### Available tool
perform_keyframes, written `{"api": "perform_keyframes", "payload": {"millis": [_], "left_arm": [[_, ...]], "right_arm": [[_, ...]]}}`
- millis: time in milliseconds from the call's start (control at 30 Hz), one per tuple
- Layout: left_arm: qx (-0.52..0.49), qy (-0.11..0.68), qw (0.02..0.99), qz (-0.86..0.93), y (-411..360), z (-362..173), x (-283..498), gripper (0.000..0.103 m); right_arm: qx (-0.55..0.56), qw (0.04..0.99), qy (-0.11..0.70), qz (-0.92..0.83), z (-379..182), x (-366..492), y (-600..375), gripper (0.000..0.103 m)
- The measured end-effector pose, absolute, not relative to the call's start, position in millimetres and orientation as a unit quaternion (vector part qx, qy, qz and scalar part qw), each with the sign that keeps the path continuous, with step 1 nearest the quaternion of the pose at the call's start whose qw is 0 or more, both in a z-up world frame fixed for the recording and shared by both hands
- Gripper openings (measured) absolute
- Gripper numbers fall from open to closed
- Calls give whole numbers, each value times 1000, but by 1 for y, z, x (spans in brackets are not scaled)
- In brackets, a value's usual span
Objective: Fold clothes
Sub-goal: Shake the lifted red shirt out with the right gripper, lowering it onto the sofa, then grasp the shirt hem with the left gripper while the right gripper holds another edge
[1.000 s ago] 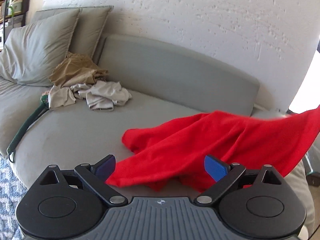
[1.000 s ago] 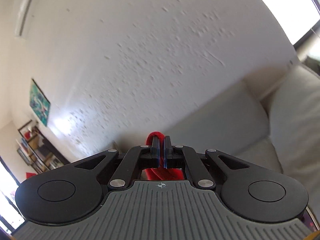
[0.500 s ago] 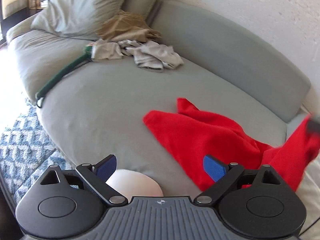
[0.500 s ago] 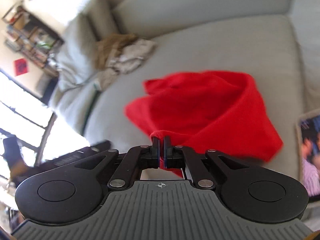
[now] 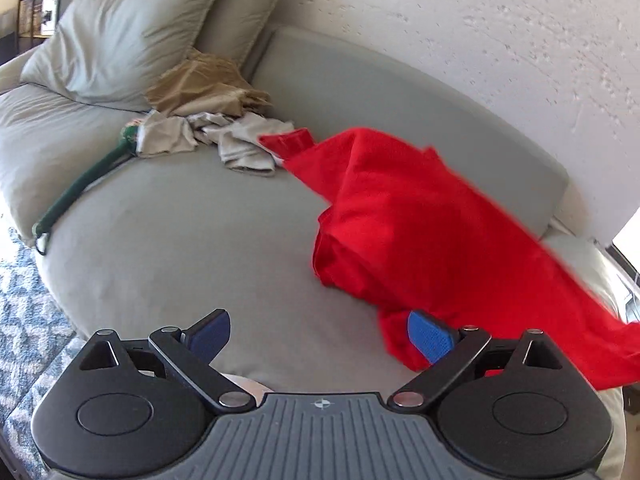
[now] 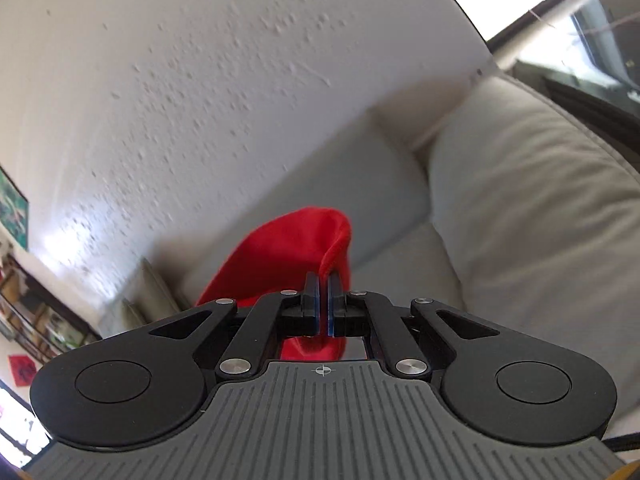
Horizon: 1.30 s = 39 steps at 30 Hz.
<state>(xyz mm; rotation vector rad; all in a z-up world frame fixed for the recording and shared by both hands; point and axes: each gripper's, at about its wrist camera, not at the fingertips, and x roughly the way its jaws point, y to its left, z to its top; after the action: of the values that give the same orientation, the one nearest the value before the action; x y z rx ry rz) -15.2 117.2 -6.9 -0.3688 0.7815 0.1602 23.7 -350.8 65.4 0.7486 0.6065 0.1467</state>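
**Operator:** Across the left wrist view, what surrounds the work area?

**Inspector:** Largest item: grey sofa (image 5: 168,240), seat and curved backrest against a textured white wall (image 5: 460,24). Two grey pillows (image 5: 120,40) stand at the far left. Near them lies a heap of tan and pale clothes (image 5: 216,120), with a dark green strap (image 5: 76,192) running along the seat's left edge. A blue-and-white patterned rug (image 5: 24,320) covers the floor at near left.

**Operator:** Location of the red garment (image 5: 420,232)?

**Inspector:** Right half of the seat, partly lifted and blurred, stretching from the clothes heap toward the near right. Its far tip overlaps the pale clothes.

**Operator:** Gripper states?

**Inspector:** Left gripper (image 5: 320,332): jaws spread wide, nothing between the pads; the right pad sits in front of the red cloth. Right gripper (image 6: 323,300): jaws pressed together, pinching a fold of the red garment (image 6: 288,252), facing the wall and a pale cushion (image 6: 520,208).
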Motion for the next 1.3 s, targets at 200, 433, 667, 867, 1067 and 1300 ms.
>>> {"api": "perform_keyframes", "payload": {"millis": [200,433,667,867,1067,1300], "left_arm": [[-126,435,892,14,64,-38,5,94],[-88,471,878,-15,24,-45,29,87],[-146,510,847,-28,22,-63,31,73],[-188,517,835,-32,36,-75,22,72],[-213,512,831,-42,40,-74,20,73],[-249,497,830,-36,60,-65,11,76]], "right_arm": [[355,852,377,78,-12,11,-336,3],[346,828,427,112,-39,27,-316,11],[233,859,443,104,-91,104,-293,59],[139,863,473,110,-128,131,-272,55],[46,873,467,132,-134,127,-258,43],[-21,907,379,182,-80,68,-224,11]]}}
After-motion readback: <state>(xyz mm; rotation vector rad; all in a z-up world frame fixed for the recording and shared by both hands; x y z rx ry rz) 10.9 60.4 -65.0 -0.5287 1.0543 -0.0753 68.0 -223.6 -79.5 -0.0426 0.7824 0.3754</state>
